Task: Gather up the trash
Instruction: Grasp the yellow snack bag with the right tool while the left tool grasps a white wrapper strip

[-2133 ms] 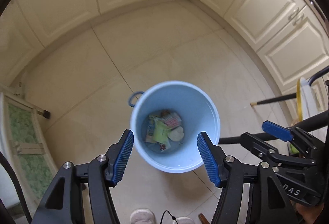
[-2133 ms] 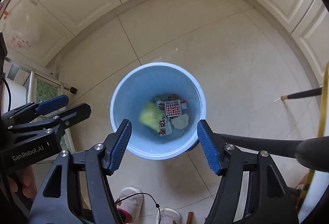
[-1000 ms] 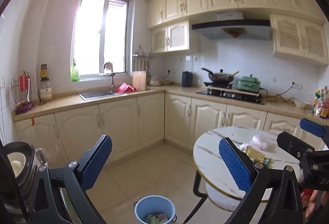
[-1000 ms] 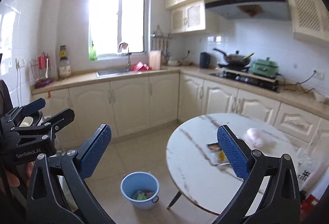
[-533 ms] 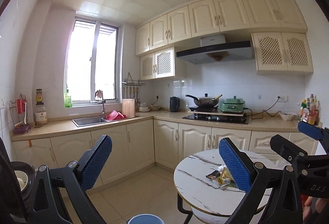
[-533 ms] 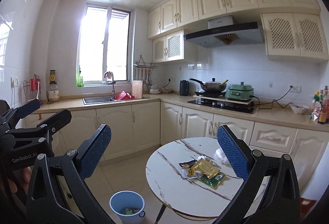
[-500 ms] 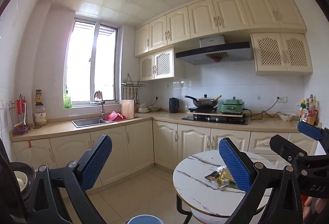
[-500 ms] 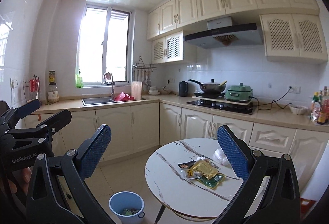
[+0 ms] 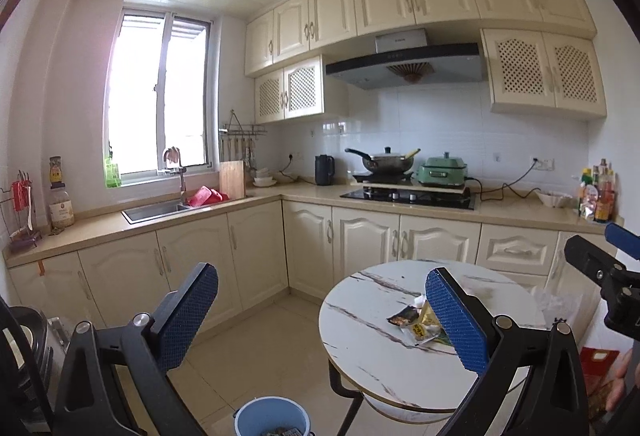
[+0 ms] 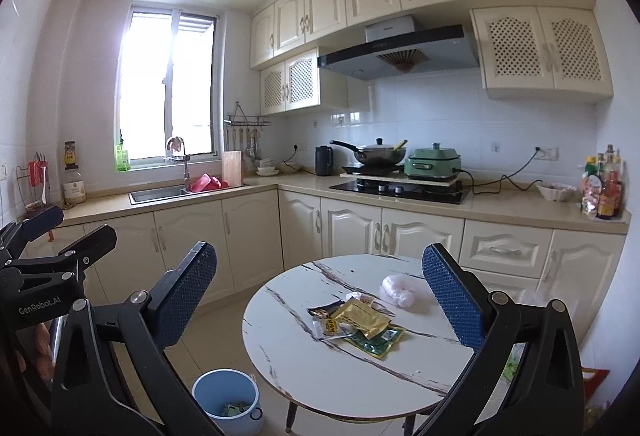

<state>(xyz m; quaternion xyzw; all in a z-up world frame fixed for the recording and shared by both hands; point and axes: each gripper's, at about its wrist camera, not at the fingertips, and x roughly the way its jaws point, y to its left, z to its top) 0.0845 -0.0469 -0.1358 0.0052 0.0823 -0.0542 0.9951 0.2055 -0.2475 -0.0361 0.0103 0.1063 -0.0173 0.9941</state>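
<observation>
Left gripper (image 9: 322,312) and right gripper (image 10: 320,300), both spread wide and empty, have swung up from above the blue bin (image 10: 224,402) to face the round table (image 10: 304,360). Wrappers (image 10: 358,324) and a pink bag (image 10: 398,290) lie there: the next pickup appears due.

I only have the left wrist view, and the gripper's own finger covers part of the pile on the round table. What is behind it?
Observer: A gold packet lies on top of a green packet on the round table.
Operator: Anything else up there?
Observer: A crumpled pink bag sits farther back on the table.
Operator: Is the other gripper carrying trash?
Observer: No, the right gripper is open with nothing between its fingers.
</observation>
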